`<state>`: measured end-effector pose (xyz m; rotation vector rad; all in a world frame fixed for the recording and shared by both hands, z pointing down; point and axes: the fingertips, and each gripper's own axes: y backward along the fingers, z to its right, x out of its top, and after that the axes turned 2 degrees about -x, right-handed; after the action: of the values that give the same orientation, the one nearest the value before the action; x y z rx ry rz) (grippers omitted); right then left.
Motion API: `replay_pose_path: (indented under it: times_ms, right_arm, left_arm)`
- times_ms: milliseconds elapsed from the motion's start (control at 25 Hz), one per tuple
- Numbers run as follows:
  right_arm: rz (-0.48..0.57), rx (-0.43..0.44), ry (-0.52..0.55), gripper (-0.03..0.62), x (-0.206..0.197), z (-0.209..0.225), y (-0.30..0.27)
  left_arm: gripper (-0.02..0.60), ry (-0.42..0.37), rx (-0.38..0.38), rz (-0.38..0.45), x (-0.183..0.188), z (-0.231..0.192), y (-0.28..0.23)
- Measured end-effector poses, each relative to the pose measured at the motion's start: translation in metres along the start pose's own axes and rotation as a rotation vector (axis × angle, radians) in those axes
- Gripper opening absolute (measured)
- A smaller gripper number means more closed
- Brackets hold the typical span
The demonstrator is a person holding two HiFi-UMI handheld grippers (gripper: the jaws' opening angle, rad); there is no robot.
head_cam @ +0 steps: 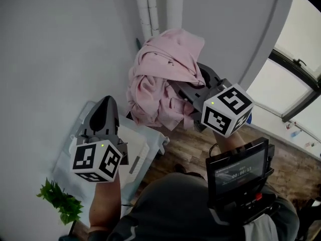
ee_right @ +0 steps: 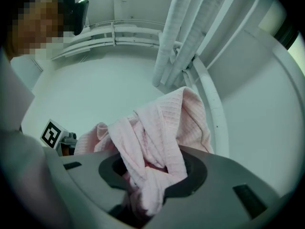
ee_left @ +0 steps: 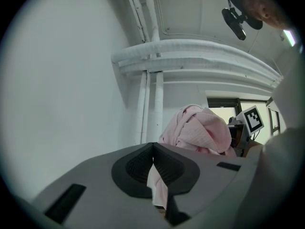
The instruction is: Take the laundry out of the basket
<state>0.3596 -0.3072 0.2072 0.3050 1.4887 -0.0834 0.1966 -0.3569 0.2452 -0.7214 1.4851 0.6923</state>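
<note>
A bundled pink garment hangs high against the grey wall, with my right gripper shut on it. In the right gripper view its folds fill the gap between the jaws and spill over them. My left gripper is lower and to the left, apart from the bundle, above the white basket. Its jaws meet at the tips, and a narrow strip of pink cloth hangs from between them. The head view hides that strip. The basket's inside is hidden.
White pipes run up the wall behind the garment. A green plant stands at the lower left. A window is at the right above the wooden floor. A small screen sits on the person's chest.
</note>
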Motion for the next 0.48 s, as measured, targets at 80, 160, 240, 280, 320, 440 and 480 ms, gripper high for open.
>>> replay_pose_path:
  times_ms: [80, 160, 240, 280, 320, 440, 480]
  right_arm:
    - [0.011, -0.037, 0.003, 0.164, 0.003, 0.025, 0.016]
    - [0.009, -0.058, 0.007, 0.164, 0.001, 0.036, 0.021]
    - [0.001, -0.076, 0.013, 0.163, -0.002, 0.037, 0.021]
    - [-0.004, -0.087, 0.017, 0.163, -0.003, 0.037, 0.021]
    - [-0.008, -0.1, 0.02, 0.163, -0.004, 0.038, 0.02]
    - [-0.023, -0.138, 0.027, 0.163, -0.013, 0.041, 0.021]
    - [-0.026, -0.151, 0.027, 0.163, -0.018, 0.043, 0.022]
  left_arm:
    - [0.009, -0.003, -0.032, -0.003, -0.002, 0.02, -0.022]
    - [0.009, 0.001, -0.049, -0.01, -0.007, 0.026, -0.033]
    - [0.009, 0.002, -0.063, -0.017, -0.01, 0.026, -0.037]
    - [0.009, 0.004, -0.071, -0.019, -0.011, 0.025, -0.038]
    - [0.009, 0.007, -0.079, -0.02, -0.011, 0.024, -0.039]
    - [0.009, 0.005, -0.099, -0.022, -0.014, 0.025, -0.045]
    - [0.009, 0.001, -0.101, -0.024, -0.017, 0.026, -0.047]
